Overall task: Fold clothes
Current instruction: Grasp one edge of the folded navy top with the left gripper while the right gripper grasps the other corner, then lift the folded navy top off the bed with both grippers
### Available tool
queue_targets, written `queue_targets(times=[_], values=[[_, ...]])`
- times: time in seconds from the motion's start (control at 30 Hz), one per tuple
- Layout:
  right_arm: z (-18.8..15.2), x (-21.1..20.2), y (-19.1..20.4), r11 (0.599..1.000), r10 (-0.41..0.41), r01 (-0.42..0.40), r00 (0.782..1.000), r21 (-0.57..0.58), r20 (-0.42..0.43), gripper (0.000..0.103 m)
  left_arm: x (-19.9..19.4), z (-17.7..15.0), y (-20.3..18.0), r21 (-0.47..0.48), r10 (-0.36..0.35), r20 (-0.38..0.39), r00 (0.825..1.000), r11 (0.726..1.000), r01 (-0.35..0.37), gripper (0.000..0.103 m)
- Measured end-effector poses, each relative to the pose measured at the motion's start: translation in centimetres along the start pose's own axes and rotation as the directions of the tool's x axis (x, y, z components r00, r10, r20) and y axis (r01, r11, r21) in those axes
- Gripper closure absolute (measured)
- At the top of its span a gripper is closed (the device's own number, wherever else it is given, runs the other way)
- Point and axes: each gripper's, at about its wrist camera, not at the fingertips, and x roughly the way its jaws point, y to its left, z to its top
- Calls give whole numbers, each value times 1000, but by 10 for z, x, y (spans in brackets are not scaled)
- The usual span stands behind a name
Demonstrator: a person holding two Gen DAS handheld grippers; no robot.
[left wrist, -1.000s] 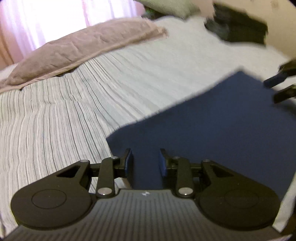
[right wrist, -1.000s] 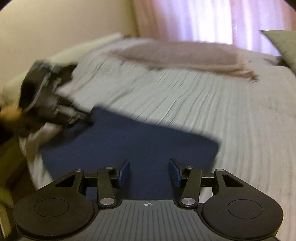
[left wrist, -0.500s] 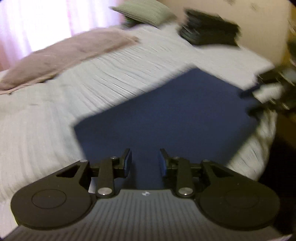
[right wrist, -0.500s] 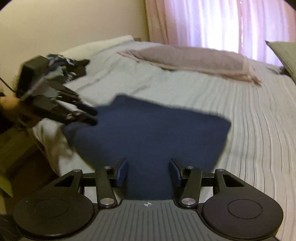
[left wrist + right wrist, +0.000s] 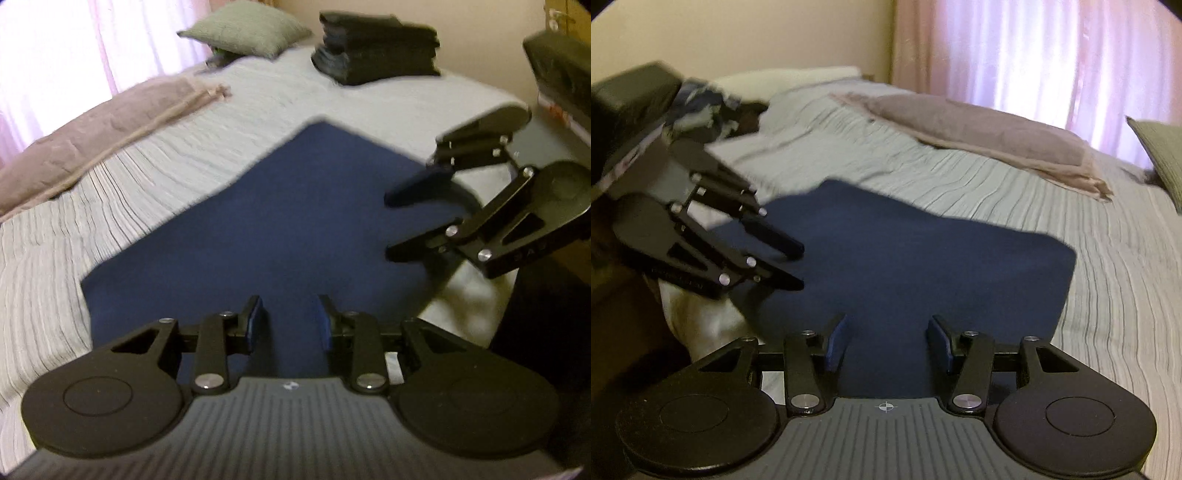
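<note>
Looking along my left gripper (image 5: 287, 320), I see its fingers spread apart and gripping nothing, hanging above the near edge of the navy garment (image 5: 266, 229). That garment lies flat on the striped bedspread (image 5: 122, 184), already folded down to a neat, roughly rectangular shape. My right gripper (image 5: 391, 225) comes in from the right side of this view, fingers likewise parted over the garment's right edge. Farther back a stack of dark folded clothes (image 5: 376, 55) sits near a green pillow (image 5: 247, 27), and a mauve blanket (image 5: 96, 136) lies along the window side.

Through the right wrist view, my right gripper (image 5: 888, 341) is open and empty above the navy garment (image 5: 905, 266), with my left gripper (image 5: 796, 267) reaching in from the left, fingers apart.

I judge this fold nearly finished, with both grippers free of the cloth. The next move probably calls for pinching one edge with both grippers for a last fold, or sliding under the bundle to carry it toward the stack, keeping the layers square.
</note>
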Motion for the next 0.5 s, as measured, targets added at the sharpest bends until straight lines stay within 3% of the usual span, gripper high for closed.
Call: queue_targets(times=[0.13, 0.27, 0.5], values=[[-13, -12, -18, 999, -2, 1, 1000, 35, 18, 52, -3, -12, 21, -86, 1, 0, 1000, 996, -1, 72], [-26, -26, -38, 995, -16, 13, 1000, 99, 23, 52, -5, -20, 36, -109, 35, -20, 999, 993, -37, 71], [-23, -31, -30, 998, -30, 31, 1000, 49, -7, 52, -11, -22, 31, -39, 88, -49, 995, 995, -90, 71]])
